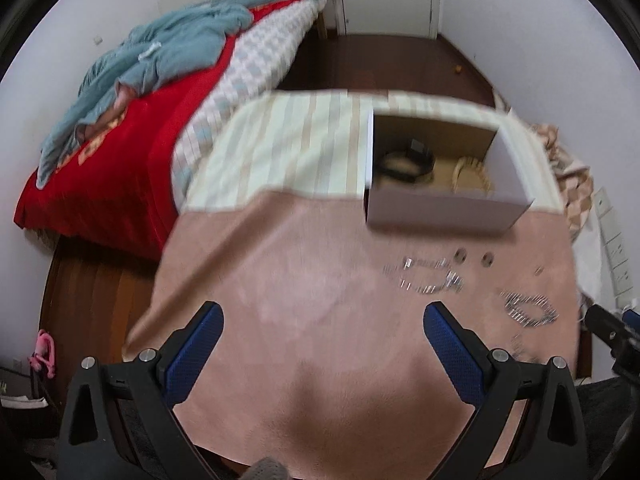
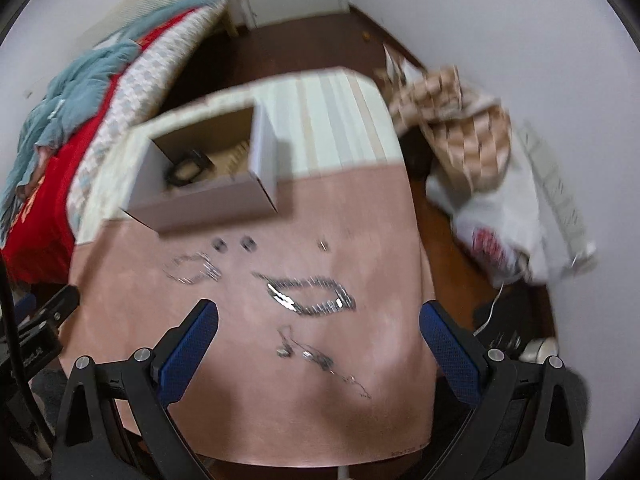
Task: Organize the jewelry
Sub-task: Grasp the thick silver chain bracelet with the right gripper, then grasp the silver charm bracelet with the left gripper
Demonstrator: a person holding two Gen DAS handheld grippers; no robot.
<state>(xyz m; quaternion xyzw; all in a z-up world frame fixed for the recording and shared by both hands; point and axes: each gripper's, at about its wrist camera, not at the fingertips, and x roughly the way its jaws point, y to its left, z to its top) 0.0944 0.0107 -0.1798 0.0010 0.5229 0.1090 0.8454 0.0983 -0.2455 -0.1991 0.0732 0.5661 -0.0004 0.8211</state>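
Observation:
Silver jewelry lies on a pink cloth point(image 2: 248, 392): a large sparkly bracelet point(image 2: 316, 292), a smaller chain bracelet point(image 2: 192, 268), two small round studs point(image 2: 234, 244), a tiny earring point(image 2: 323, 245) and a thin necklace point(image 2: 316, 356). An open cardboard box point(image 2: 208, 200) behind them holds a black ring-shaped item point(image 2: 186, 170). My right gripper point(image 2: 318, 320) is open and empty, just above the large bracelet and necklace. My left gripper point(image 1: 322, 320) is open and empty over bare cloth, left of the chain bracelet point(image 1: 428, 278). The box point(image 1: 440, 212) also shows in the left wrist view.
A bed with a red blanket point(image 1: 100, 168) and blue clothes point(image 1: 160, 60) stands at the left. A checkered cloth point(image 2: 464, 120) and a white plastic bag point(image 2: 504, 216) lie on the floor at the right. The table's far part has a striped cloth point(image 1: 288, 148).

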